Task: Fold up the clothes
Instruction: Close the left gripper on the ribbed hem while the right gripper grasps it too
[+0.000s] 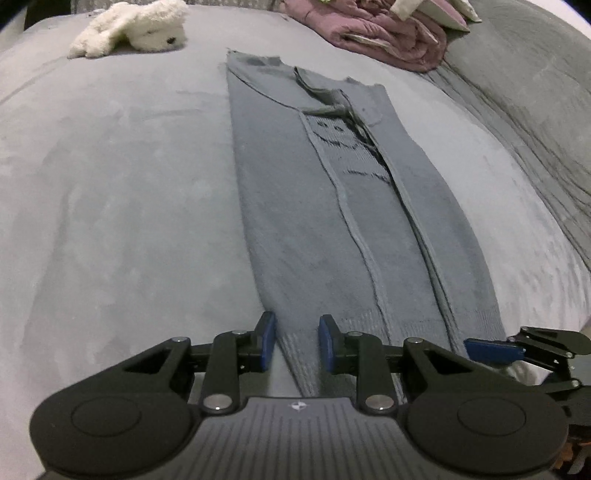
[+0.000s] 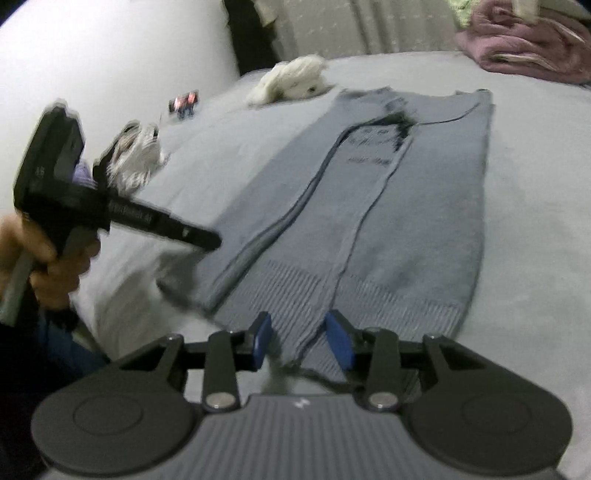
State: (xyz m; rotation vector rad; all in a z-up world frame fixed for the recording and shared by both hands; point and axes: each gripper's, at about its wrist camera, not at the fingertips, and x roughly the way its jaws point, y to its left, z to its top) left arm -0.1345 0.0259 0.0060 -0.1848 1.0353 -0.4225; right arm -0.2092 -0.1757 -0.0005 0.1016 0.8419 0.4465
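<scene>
A grey knit sweater (image 1: 332, 206) lies flat on the pale grey bed cover (image 1: 110, 184), running from the bottom centre of the left wrist view up toward the top; both of its sides are already folded inward, so it forms a long narrow strip with two lengthwise edges meeting near the middle. Your left gripper (image 1: 297, 341) sits at the ribbed hem at the bottom of the frame, its blue fingers parted and straddling the hem's near-left corner, gripping nothing. Your right gripper (image 2: 301, 341) is likewise spread apart at the hem, over the central seam in the lower middle of its view. Both seem placed there because the hem is the natural edge to lift for a crosswise fold toward the collar, though the strip would look the same if you had just laid it down. Open cover lies to the left and right of the strip. Past the collar, a white plush toy (image 1: 136, 27) sits upper left and a mauve folded blanket (image 1: 388, 37) upper right, both clear of the sweater.
</scene>
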